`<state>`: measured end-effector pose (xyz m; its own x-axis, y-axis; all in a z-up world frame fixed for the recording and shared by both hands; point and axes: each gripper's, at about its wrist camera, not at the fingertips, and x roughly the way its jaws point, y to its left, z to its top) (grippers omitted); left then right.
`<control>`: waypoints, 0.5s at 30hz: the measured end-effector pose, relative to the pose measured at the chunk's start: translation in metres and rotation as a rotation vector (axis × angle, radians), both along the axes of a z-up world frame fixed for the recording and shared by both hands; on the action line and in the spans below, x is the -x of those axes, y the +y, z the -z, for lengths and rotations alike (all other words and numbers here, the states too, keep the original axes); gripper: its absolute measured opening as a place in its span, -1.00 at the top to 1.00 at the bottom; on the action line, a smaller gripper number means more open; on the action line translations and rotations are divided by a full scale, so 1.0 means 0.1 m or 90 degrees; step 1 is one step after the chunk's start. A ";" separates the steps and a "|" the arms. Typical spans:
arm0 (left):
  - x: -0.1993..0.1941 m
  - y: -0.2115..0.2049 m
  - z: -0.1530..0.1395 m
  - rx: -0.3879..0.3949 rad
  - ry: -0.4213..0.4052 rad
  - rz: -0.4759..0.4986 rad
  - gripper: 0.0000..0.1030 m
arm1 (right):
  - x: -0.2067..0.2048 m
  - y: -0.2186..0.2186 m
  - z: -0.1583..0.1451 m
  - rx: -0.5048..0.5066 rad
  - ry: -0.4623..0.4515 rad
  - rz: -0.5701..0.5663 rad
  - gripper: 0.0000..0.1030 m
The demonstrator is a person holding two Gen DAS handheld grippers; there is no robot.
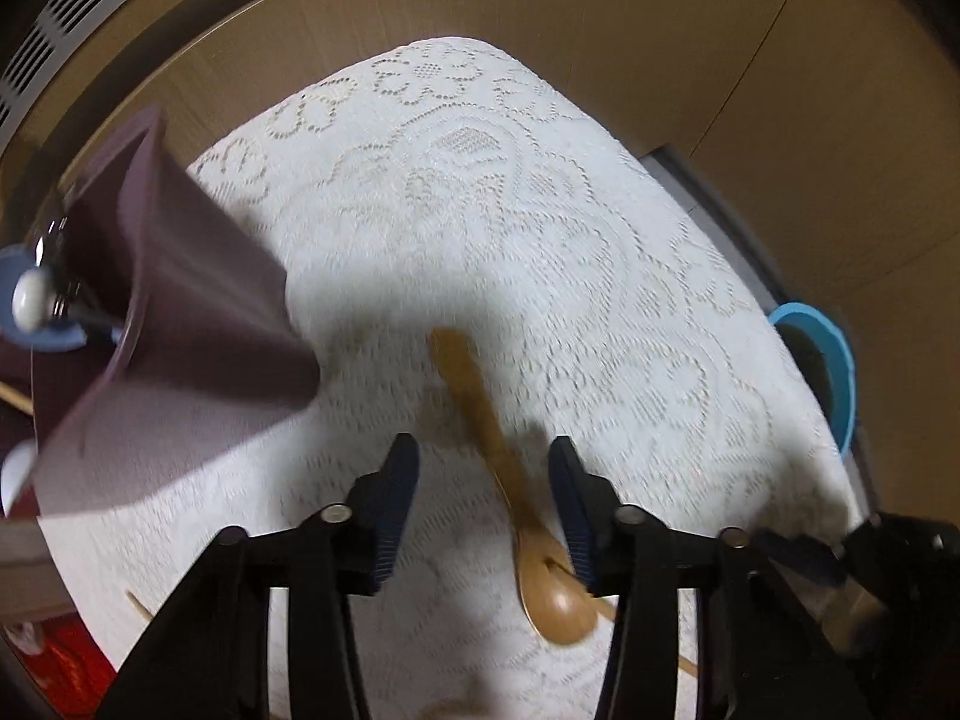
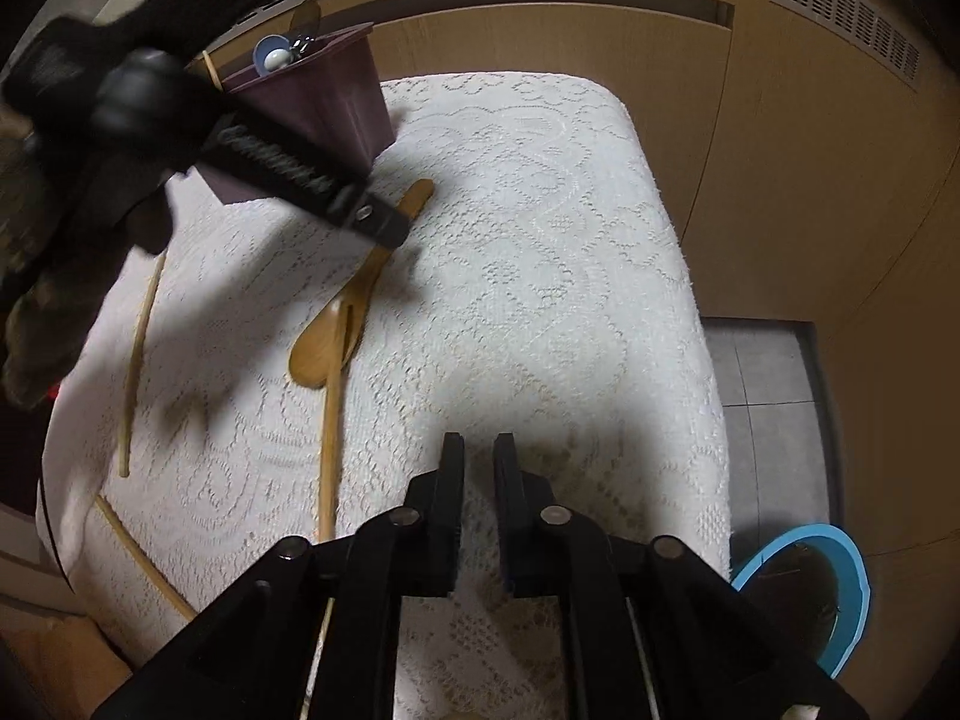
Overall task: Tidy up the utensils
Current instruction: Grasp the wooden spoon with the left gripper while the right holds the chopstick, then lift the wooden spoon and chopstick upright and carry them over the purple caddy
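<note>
Left tongs (image 1: 483, 480): apart, straddling my wooden spoon (image 1: 480, 414); I'd pinch mid-handle.
Right tongs (image 2: 479, 474): nearly together, empty.
Holder (image 1: 180, 324): ten o'clock.

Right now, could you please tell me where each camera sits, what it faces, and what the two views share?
Left wrist: sits behind the left tongs, looking down at the wooden spoon on the lace cloth; its own open fingers show.
Right wrist: sits behind the right tongs, facing across the cloth toward the purple holder; its own nearly closed fingers show, plus the left tongs.
Shared: spoon, holder, cloth, blue bowl.
</note>
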<state>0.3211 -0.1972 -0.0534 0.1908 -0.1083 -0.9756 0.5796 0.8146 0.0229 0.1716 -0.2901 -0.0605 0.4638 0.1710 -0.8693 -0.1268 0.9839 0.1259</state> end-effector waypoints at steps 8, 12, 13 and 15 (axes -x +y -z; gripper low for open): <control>0.04 0.06 0.06 -0.013 -0.013 0.037 0.71 | 0.13 0.21 -0.01 -0.018 0.005 -0.022 0.55; 0.24 0.38 -0.04 -0.024 -0.054 0.045 0.72 | 0.13 0.46 -0.01 -0.012 0.008 -0.058 0.54; 0.27 0.46 -0.05 -0.024 -0.058 0.044 0.72 | 0.13 0.50 0.01 -0.009 0.010 -0.065 0.54; 0.31 0.63 -0.05 -0.025 -0.061 0.032 0.72 | 0.10 0.62 0.05 0.006 0.016 -0.079 0.54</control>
